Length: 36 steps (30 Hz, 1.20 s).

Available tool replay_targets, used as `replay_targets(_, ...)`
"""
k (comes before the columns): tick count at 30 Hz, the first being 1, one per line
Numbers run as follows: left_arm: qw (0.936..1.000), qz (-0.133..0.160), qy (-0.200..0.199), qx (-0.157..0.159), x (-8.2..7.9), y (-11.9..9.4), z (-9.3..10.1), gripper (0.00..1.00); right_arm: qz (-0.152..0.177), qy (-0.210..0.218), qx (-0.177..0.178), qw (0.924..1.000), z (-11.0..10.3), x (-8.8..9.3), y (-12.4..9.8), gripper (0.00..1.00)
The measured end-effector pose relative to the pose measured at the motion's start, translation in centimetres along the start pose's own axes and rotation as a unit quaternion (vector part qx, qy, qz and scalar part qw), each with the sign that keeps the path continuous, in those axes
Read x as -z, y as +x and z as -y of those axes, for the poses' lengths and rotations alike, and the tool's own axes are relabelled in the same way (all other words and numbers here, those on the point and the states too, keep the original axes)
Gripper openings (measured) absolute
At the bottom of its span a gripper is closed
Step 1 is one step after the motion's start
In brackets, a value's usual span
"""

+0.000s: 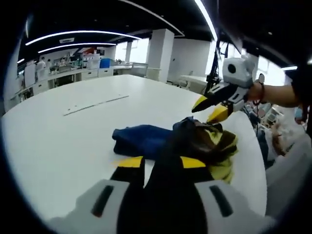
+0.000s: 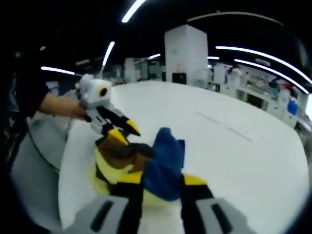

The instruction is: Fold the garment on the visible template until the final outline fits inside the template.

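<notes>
Right hand-held gripper (image 2: 161, 187): jaws apart, straddling garment (image 2: 146, 165) | left (image 1: 161, 165): jaws hidden, cannot tell

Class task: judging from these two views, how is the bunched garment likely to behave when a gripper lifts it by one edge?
The garment lies crumpled in soft folds on the table, so it will probably droop rather than hold shape. Its blue, brown and yellow layers overlap loosely, so one may slide off another. It looks thin, likely light.
</notes>
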State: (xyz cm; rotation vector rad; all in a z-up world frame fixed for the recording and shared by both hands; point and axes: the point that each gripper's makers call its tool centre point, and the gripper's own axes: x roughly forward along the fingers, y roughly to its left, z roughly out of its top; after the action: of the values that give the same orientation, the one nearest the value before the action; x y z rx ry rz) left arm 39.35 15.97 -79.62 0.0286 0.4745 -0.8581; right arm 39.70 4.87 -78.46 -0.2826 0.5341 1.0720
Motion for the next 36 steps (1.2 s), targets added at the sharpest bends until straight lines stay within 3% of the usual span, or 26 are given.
replay_targets(8, 0.9992, -0.019, -0.001, 0.034, 0.9, 1.2, 0.2, 0.27, -0.019, -0.002, -0.015, 0.9997, -0.1, 0.8, 1.0, 0.21)
replay_targets(14, 0.9978, -0.033, 0.014, 0.057, 1.6, 2.0, 1.0, 0.23, -0.033, -0.001, -0.022, 0.9992, -0.2, 1.6, 1.3, 0.15)
replay_targets(17, 0.9965, -0.034, -0.014, 0.075, 1.9, 2.3, 0.9, 0.22, -0.04, -0.003, -0.026, 0.9989, -0.3, 2.0, 1.5, 0.12)
replay_targets(24, 0.9954, -0.051, -0.04, 0.07, 2.6, 3.0, -0.2, 0.3, -0.052, -0.01, -0.024, 0.9983, -0.4, 2.7, 1.9, 0.09)
replay_targets(28, 0.9954, -0.052, -0.025, 0.077, 2.6, 3.1, 0.0, 0.27, -0.057, -0.009, -0.021, 0.9981, -0.2, 3.0, 2.1, 0.07)
replay_targets(36, 0.9924, -0.065, -0.052, 0.091, 3.0, 3.2, 0.5, 0.16, -0.053, -0.004, -0.017, 0.9984, -0.3, 3.2, 2.1, 0.02)
